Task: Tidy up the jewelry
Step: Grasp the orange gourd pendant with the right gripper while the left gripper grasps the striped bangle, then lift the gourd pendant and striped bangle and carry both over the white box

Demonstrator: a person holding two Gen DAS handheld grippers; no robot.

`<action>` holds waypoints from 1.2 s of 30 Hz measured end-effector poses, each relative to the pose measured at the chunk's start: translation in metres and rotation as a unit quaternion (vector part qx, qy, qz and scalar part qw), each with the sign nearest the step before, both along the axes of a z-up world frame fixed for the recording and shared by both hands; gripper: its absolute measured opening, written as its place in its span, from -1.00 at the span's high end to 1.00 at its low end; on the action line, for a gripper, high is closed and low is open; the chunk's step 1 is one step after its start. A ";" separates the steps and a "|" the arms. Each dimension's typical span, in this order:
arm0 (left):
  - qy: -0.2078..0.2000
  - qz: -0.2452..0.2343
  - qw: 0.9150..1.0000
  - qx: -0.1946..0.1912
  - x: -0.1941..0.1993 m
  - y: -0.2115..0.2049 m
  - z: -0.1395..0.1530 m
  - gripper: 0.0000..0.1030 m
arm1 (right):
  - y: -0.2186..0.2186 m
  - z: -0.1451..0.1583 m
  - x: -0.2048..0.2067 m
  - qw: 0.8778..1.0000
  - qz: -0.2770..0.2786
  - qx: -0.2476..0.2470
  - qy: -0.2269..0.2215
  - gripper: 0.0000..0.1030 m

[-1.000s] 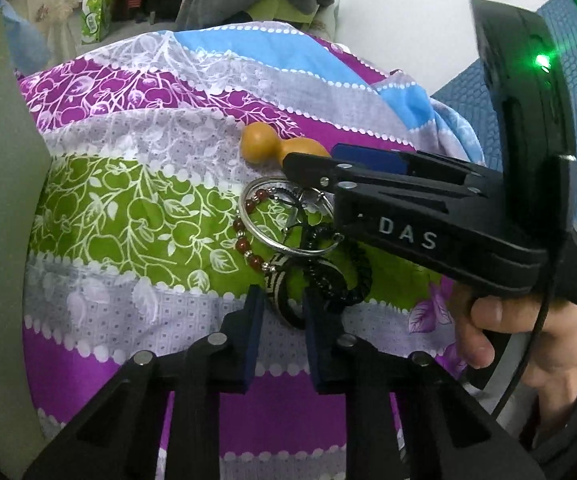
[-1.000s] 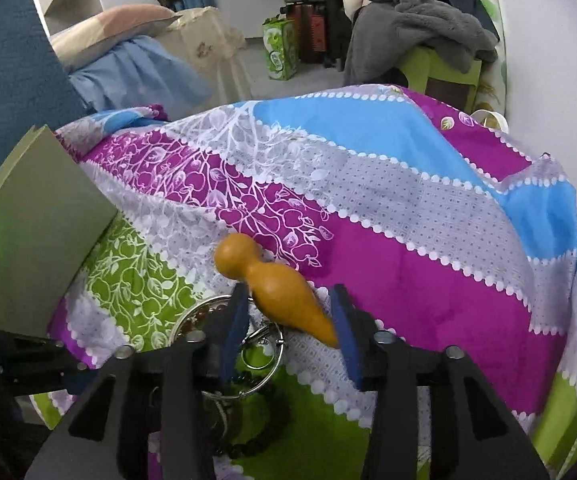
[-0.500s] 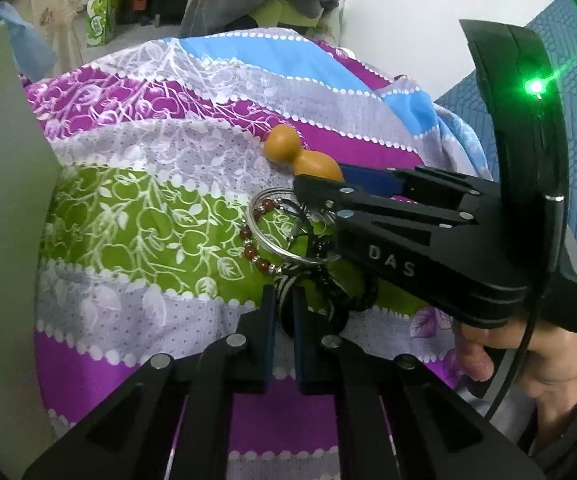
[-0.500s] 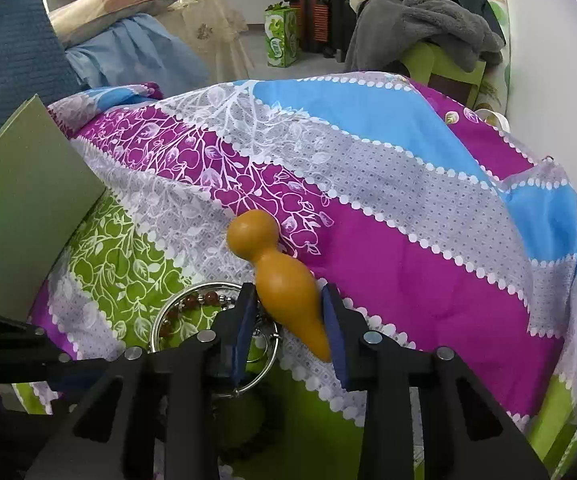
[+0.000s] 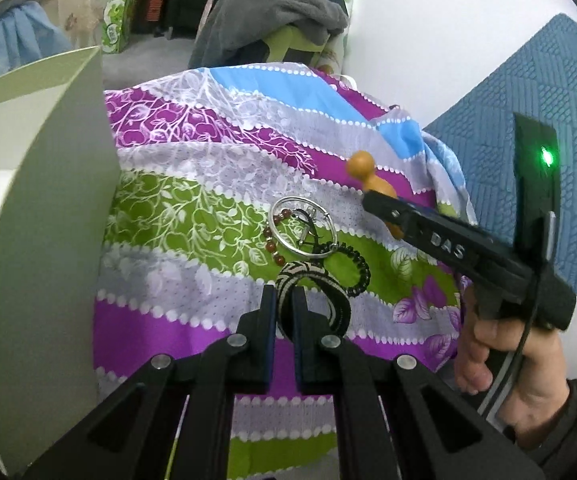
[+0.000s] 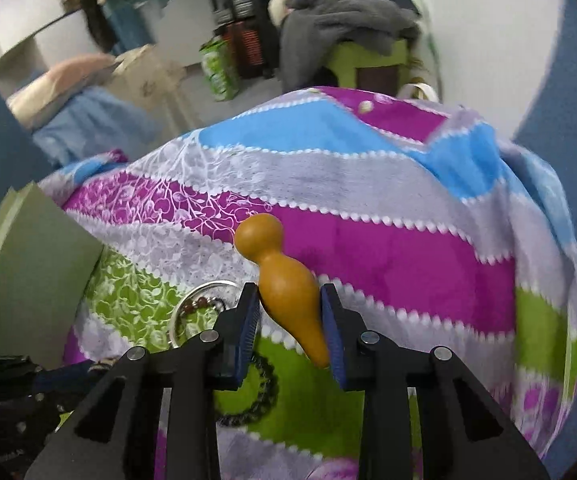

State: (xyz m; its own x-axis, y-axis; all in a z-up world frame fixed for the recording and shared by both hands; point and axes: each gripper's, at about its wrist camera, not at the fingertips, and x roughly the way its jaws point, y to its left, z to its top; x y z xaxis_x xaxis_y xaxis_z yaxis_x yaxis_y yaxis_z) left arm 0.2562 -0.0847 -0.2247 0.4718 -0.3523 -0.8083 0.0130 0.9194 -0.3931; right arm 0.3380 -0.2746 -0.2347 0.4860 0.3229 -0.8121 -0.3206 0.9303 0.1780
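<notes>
Bedspread (image 5: pixel 192 208) striped purple, green and grey; both jaws, wider earlier, had clamped: left on striped bangle (image 5: pixel 308 280), right on gourd (image 6: pixel 288 292).

Gourd pendant's (image 5: pixel 370 176) lower half hidden behind the right tool (image 5: pixel 384 204).

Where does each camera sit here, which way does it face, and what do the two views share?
Left wrist: on the left gripper, facing along its fingers at the striped bangle they pinch; the right gripper and hand show.
Right wrist: on the right gripper, facing the gourd it clamps; the left gripper is dim at lower left.
Shared: gourd, silver hoop, bead bracelet, bedsheet, green box.
</notes>
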 end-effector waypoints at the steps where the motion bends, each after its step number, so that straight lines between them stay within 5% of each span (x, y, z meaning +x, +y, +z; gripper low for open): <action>1: -0.001 0.002 1.000 -0.001 -0.002 0.002 0.001 0.91 | -0.002 0.002 -0.005 1.000 -0.010 0.004 0.002 0.44; 23: -0.031 -0.005 1.000 -0.001 -0.035 0.023 0.027 0.91 | 0.007 0.014 -0.103 0.995 -0.101 0.002 0.025 0.44; 36: -0.082 -0.018 0.996 0.020 -0.057 0.043 0.106 0.90 | 0.010 0.076 -0.133 0.992 -0.120 0.025 -0.004 0.44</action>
